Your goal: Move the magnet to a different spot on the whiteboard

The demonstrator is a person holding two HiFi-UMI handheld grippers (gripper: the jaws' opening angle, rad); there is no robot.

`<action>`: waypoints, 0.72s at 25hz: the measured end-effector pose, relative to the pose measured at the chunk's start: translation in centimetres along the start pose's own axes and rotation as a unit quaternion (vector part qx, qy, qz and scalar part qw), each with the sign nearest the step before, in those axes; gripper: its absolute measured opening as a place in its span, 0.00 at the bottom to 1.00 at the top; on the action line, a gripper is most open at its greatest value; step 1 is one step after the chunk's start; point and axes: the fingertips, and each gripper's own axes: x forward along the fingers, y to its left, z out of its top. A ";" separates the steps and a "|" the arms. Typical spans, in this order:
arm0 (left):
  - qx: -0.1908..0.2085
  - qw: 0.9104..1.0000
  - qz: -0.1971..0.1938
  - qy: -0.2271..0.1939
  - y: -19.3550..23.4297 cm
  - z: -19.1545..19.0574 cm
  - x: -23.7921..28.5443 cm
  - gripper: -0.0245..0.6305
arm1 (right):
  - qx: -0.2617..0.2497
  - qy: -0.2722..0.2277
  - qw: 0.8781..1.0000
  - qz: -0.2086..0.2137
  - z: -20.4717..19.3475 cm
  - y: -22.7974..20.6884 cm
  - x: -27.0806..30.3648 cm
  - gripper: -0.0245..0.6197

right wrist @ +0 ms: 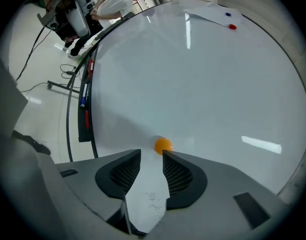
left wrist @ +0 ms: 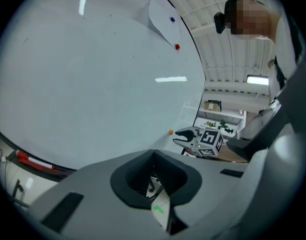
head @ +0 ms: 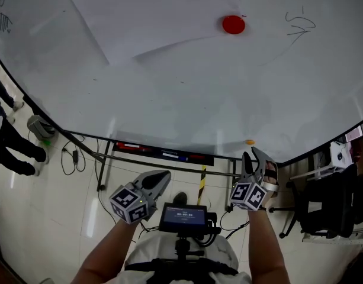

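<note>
A small orange magnet (head: pixel 250 141) (right wrist: pixel 163 145) sticks low on the whiteboard (head: pixel 169 87), near its bottom edge at the right. My right gripper (head: pixel 252 156) (right wrist: pixel 152 153) is open, its tips just short of the orange magnet; the magnet lies beyond the gap, not between the pads. A larger red magnet (head: pixel 233 24) (right wrist: pixel 232 27) sits high on the board at a paper sheet's corner. My left gripper (head: pixel 160 177) (left wrist: pixel 153 153) hangs below the board's edge, jaws shut and empty. The left gripper view also shows the right gripper (left wrist: pixel 185 134) beside the orange magnet (left wrist: pixel 170 132).
A paper sheet (head: pixel 169 16) is pinned on the board, with a blue magnet (right wrist: pixel 227 14) near the red one. A marker tray (head: pixel 163 154) runs under the board. An office chair (head: pixel 335 206) stands at the right and a person's legs (head: pixel 9 141) at the left.
</note>
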 end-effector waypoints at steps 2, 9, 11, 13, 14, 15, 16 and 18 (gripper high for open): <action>-0.001 1.000 0.000 -0.001 0.3 0.0 0.3 0.09 | -0.011 0.002 1.000 -0.006 0.0 -0.2 0.6 0.34; -0.006 1.000 0.008 0.005 1.5 -0.1 0.4 0.09 | -0.067 0.003 0.997 -0.039 0.4 -0.7 1.9 0.39; -0.005 1.000 0.011 0.008 1.9 0.0 0.4 0.09 | -0.073 0.000 0.996 -0.048 0.5 -0.8 2.1 0.39; -0.004 1.000 0.013 0.010 2.2 0.1 0.5 0.09 | -0.074 -0.004 0.996 -0.054 0.6 -0.8 2.3 0.39; -0.004 1.000 0.014 0.010 2.4 0.1 0.5 0.09 | -0.073 -0.006 0.996 -0.057 0.6 -0.8 2.4 0.39; -0.004 1.000 0.014 0.011 2.5 0.1 0.6 0.09 | -0.071 -0.008 0.996 -0.061 0.6 -0.9 2.4 0.39; -0.004 1.000 0.014 0.012 2.5 0.2 0.6 0.09 | -0.069 -0.010 0.995 -0.066 0.7 -1.0 2.4 0.39; -0.003 1.000 0.012 0.016 2.6 0.2 0.9 0.09 | -0.063 -0.014 0.995 -0.076 0.8 -1.3 2.4 0.36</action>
